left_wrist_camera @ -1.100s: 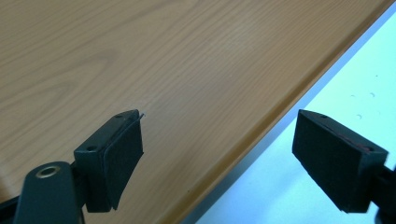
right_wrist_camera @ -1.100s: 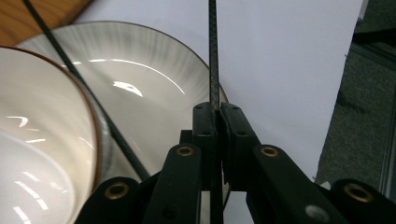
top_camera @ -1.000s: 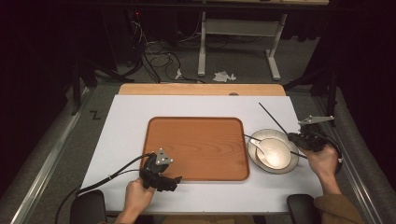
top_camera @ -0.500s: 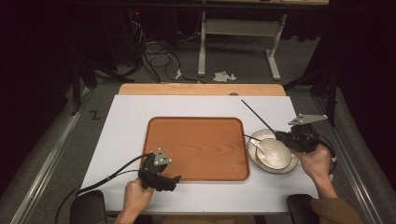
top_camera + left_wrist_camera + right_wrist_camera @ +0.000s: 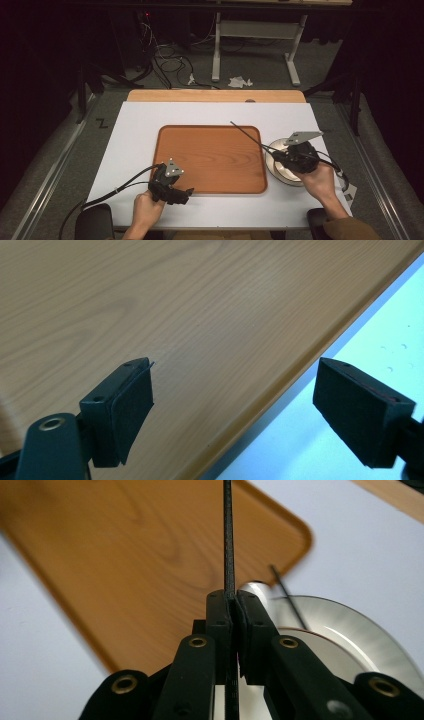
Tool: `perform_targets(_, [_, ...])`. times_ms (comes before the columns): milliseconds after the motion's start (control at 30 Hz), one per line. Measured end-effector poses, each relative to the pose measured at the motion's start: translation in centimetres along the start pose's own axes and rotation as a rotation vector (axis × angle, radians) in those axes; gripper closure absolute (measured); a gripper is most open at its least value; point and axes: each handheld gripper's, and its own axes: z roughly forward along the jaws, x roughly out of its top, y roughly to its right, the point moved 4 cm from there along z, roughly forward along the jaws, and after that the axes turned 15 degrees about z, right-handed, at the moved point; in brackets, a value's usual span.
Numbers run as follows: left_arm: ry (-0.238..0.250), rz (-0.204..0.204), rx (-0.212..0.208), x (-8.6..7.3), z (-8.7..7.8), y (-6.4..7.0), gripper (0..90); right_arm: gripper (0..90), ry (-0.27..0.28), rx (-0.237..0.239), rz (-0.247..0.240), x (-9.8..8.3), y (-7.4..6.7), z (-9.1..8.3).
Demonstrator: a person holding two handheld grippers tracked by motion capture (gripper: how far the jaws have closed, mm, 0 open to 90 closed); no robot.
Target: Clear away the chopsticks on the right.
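The right gripper (image 5: 287,156) is clamping one thin black chopstick (image 5: 229,540) and holding it slanted above the tray (image 5: 210,150), probably for laying it there, while the left gripper (image 5: 235,410), jaws apart and empty, is waiting at the tray's near edge.

The round white bowl (image 5: 281,165) near the right edge of the white table (image 5: 130,145) is partly hidden in the high view by the right gripper (image 5: 280,154) and its grey plate. In the right gripper view the top edge cuts off the thin black stick (image 5: 228,535), the closed jaws cover its lower part, and the rectangular brown wooden tray (image 5: 125,555) is blurred. In the left gripper view the picture's edges cut off the tray on three sides.
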Motion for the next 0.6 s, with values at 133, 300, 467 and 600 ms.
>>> perform_targets(133, [-0.001,0.002,0.002,0.0,-0.1,-0.1,16.5,86.0,-0.040,0.018,-0.024,-0.1,-1.6,1.5])
perform_targets(300, [-0.001,0.002,-0.006,0.0,0.1,-0.1,16.5,86.0,-0.071,0.016,-0.053,-0.7,-3.4,4.6])
perform_targets(467, [0.004,0.004,-0.003,0.0,-0.2,0.0,16.5,86.0,-0.130,0.005,-0.067,-1.1,-4.5,6.9])
perform_targets(600, [0.001,0.002,-0.008,0.0,-0.1,0.0,16.5,85.8,-0.172,-0.022,-0.063,-1.4,-4.8,8.2])
